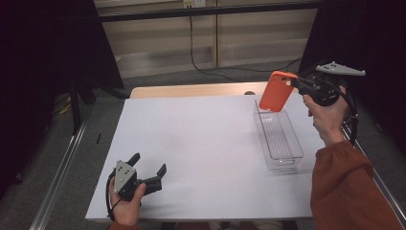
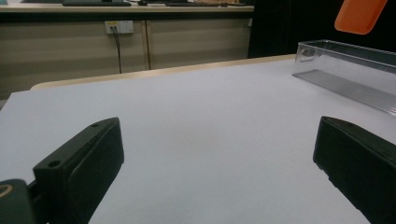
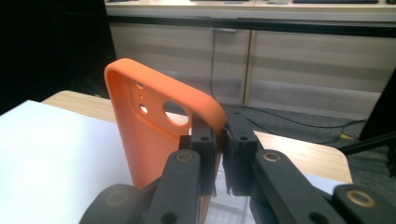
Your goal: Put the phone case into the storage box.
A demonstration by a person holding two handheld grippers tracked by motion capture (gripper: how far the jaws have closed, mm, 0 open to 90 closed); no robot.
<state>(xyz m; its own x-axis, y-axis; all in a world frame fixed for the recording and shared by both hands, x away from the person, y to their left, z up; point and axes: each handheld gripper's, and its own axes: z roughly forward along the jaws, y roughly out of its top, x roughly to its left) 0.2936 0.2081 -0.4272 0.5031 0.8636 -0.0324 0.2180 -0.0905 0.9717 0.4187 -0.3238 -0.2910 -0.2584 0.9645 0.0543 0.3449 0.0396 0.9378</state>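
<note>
Phone case: solid orange, no pattern. Bin: clear, colourless, with fine ribbed lines along its floor. Table sheet: plain white; wood edge pale tan. Right gripper and left gripper: black, each with a grey top plate. Sleeve: rust orange.

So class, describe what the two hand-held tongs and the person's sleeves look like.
Both tongs are black. The left tongs have two blocky jaws, a grey three-cornered plate on top and a black cable looping at the wrist. The right tongs carry the same grey plate and a black cable. The sleeve is rust-orange with a gathered cuff.
</note>
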